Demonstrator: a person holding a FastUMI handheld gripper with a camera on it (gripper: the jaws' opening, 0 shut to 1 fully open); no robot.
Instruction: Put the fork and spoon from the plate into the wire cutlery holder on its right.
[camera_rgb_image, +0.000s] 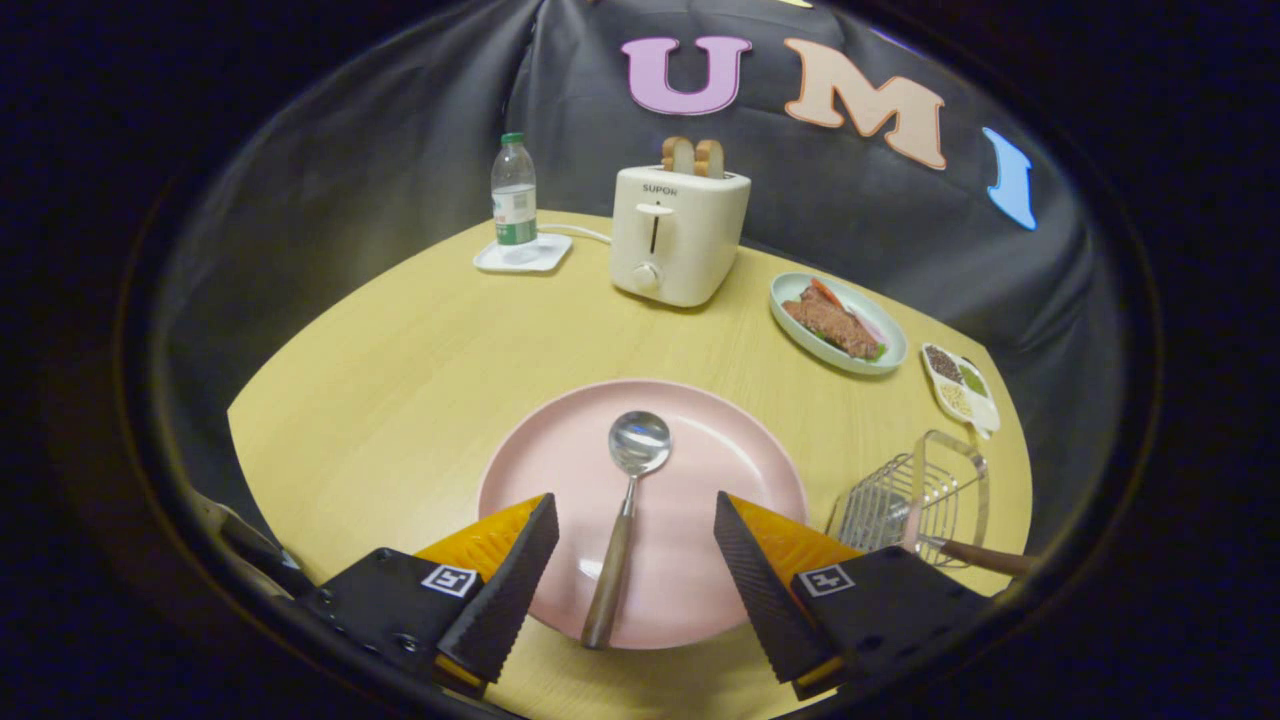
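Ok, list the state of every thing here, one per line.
tool: open, fingers astride the spoon handle, not pressing it
spoon: flat on the pink plate, bowl up
wire cutlery holder: holds one wooden-handled utensil, handle sticking out
toaster: bread slices raised
water bottle: capped, upright on a white tray

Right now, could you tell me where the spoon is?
In the gripper view, the spoon lies on the pink plate, its wooden handle between the fingers of the open gripper, bowl pointing towards the toaster.

Hand-held gripper (635, 520) spread wide, fingers (510, 590) level – nothing pinched, both tips angled inward
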